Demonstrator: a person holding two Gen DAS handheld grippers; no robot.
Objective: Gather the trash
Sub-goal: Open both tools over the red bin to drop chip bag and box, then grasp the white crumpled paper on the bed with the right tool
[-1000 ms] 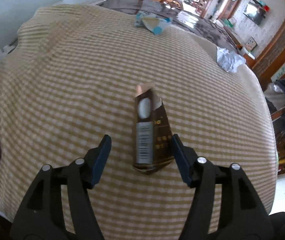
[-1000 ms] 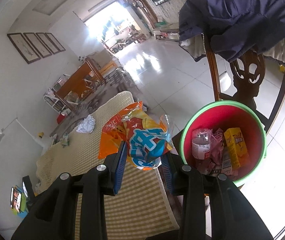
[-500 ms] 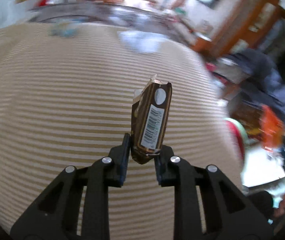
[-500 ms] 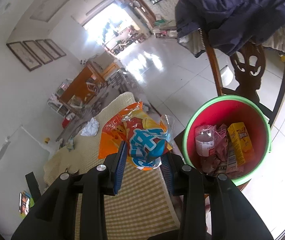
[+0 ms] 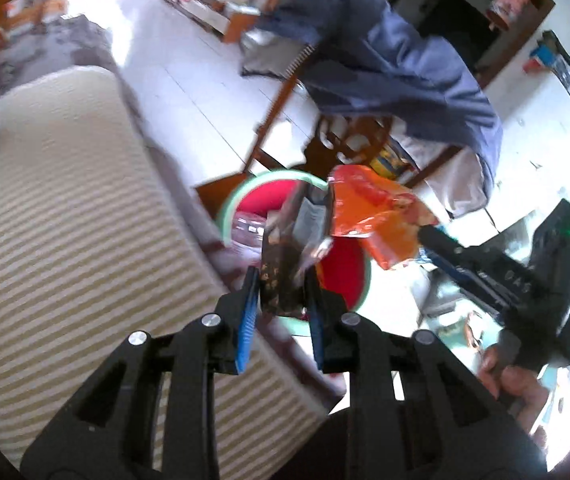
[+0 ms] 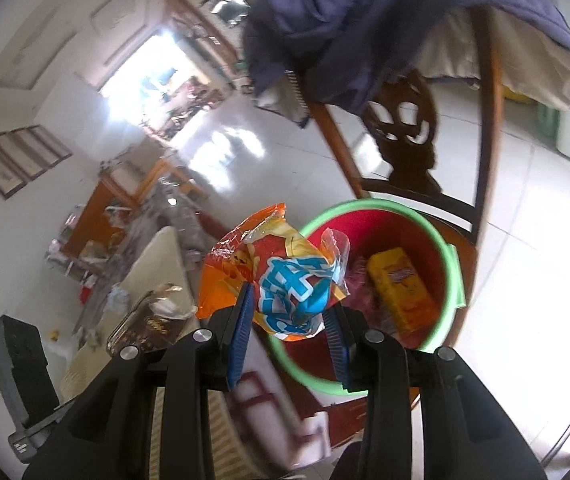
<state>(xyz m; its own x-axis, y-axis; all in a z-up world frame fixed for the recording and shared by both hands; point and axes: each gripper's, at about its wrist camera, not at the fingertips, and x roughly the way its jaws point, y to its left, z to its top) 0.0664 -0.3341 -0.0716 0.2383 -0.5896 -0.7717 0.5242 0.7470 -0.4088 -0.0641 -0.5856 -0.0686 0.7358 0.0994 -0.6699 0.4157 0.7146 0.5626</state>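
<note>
- Left gripper point(image 5: 281, 300) is clamping the brown wrapper point(image 5: 279, 280); jaws have just been easing, wrapper between them, red bucket point(image 5: 269, 200) ahead.
- Right gripper point(image 6: 289, 320) is clamping the orange snack bag point(image 6: 281, 280); jaws just easing.
- Only the right view is showing the yellow box point(image 6: 403, 292) inside the bucket.

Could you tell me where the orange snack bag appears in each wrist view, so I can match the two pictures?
Left wrist view: orange snack bag right of centre, held by the right gripper.
Right wrist view: bag at centre, between that gripper's pads.
Shared landmark: the green-rimmed red bucket.
</note>
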